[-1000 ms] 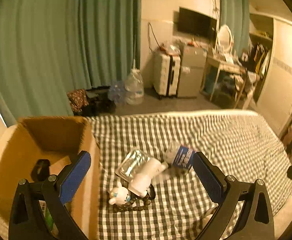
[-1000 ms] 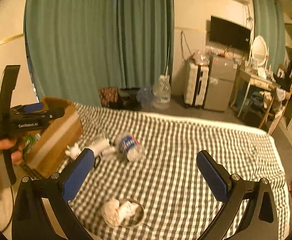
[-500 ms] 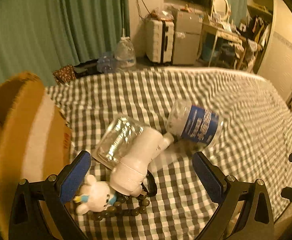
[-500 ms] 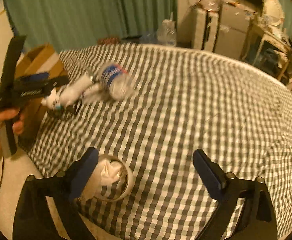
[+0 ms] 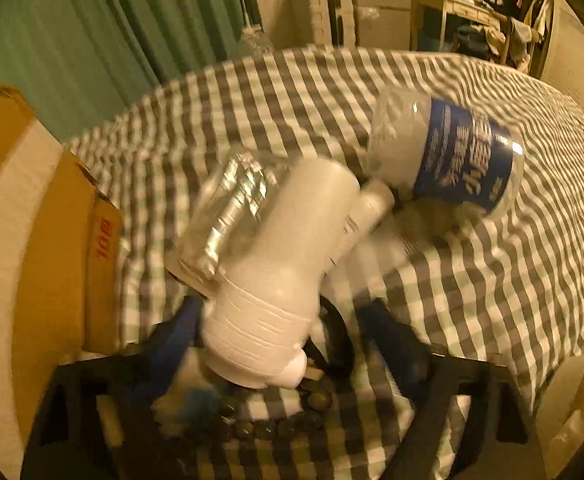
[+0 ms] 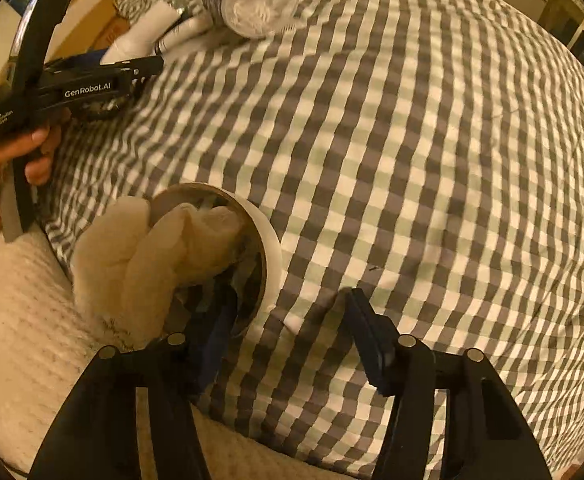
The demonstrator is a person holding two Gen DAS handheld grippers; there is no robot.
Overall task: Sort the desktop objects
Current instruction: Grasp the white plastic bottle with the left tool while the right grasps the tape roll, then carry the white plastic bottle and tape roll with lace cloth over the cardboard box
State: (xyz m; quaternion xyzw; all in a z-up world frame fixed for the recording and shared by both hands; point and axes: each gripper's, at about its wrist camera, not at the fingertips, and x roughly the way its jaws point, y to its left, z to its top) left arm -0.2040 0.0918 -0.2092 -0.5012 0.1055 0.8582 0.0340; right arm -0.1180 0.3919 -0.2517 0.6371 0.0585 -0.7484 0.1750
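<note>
The left claw (image 5: 276,344) is closing around the white bottle (image 5: 280,276), whose base sits between its fingers; the bottle's long axis is running away from the claw toward the blue-label bottle (image 5: 448,156). The right claw (image 6: 288,332) is closing astride the bowl (image 6: 268,256) rim.

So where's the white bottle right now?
In the left wrist view the white bottle lies on the checked cloth, between the left gripper's closing jaws, beside the blue-labelled bottle.
</note>
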